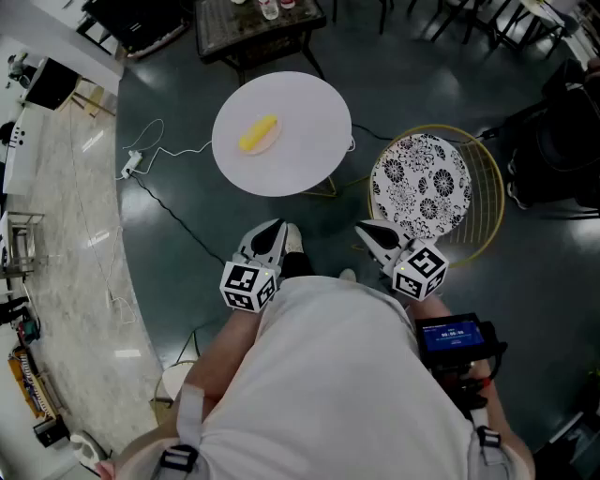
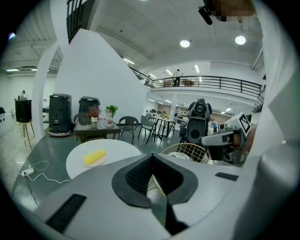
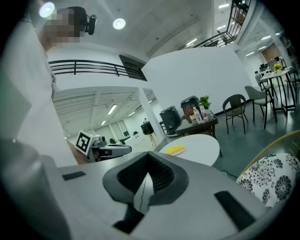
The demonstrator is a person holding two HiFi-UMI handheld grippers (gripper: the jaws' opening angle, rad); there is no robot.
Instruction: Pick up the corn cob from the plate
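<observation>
Person's white shirt [image 1: 347, 375] fills the near edge; both tools are held just ahead of it, over dark floor [image 1: 187, 272]; left gripper [image 1: 274, 229] and right gripper [image 1: 367, 231] each have their jaws pressed together on nothing; corn cob [image 1: 258, 133] lies on a small plate [image 2: 96, 162] left of centre on the round white table [image 1: 305, 150], well apart from both tools, farther off and slightly left; a patterned chair [image 1: 422, 183] stands just right of the table, before the right gripper; a white cable [image 1: 159, 202] trails across the floor at left; a dark table [image 1: 253, 28] stands beyond.
</observation>
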